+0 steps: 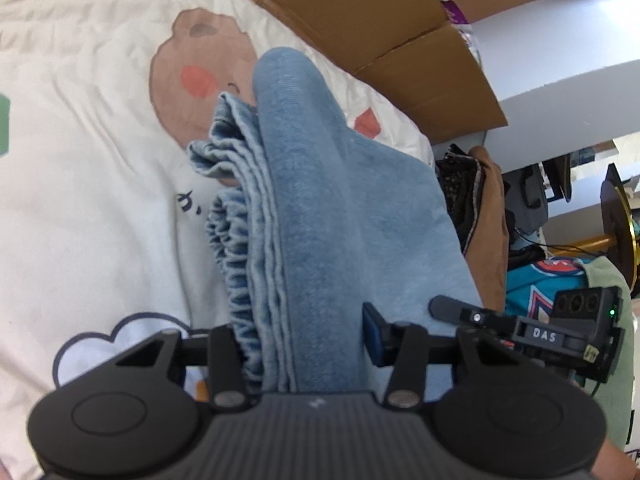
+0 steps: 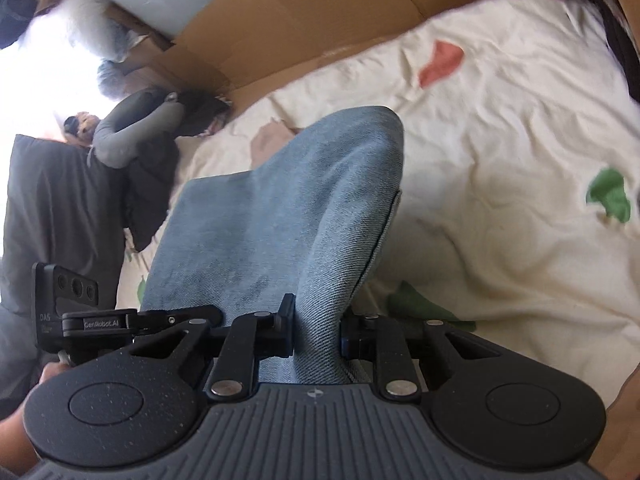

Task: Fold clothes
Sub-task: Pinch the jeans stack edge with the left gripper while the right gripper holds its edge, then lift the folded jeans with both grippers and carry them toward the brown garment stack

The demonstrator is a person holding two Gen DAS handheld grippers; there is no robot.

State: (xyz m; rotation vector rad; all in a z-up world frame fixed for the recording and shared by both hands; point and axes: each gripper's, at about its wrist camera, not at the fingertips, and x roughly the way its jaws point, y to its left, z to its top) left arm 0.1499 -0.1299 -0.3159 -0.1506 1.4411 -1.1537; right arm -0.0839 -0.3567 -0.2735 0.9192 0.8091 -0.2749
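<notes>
Currently both grippers clamp the same blue denim garment (image 1: 320, 208), each at its own spot.

Left gripper (image 1: 304, 344): jaws clenched on a thick bunch of the denim, gathered elastic waistband edge stacked on the left side of the bundle, smooth fabric on the right. Cloth runs forward from the jaws and ends in a rounded fold over the printed bedcover (image 1: 80, 160). Right gripper (image 1: 560, 336) shows at the lower right edge of this view, touching the same cloth.

Right gripper (image 2: 316, 332): jaws pinched on a narrower fold of the denim (image 2: 300, 208); fabric passes between the fingers and fans out ahead, wider toward the left. Left gripper (image 2: 100, 320) sits just beside at the left, with part of a hand (image 2: 16, 432) below it.

Garment hangs off both grippers above the cream bedcover (image 2: 500, 200), which carries brown, red and green prints.

Further out: cardboard panels (image 2: 300, 20) along the far edge of the bed, dark clothing pile (image 2: 80, 208) at left in the right wrist view, brown and teal clothes (image 1: 532, 280) at right in the left wrist view.
</notes>
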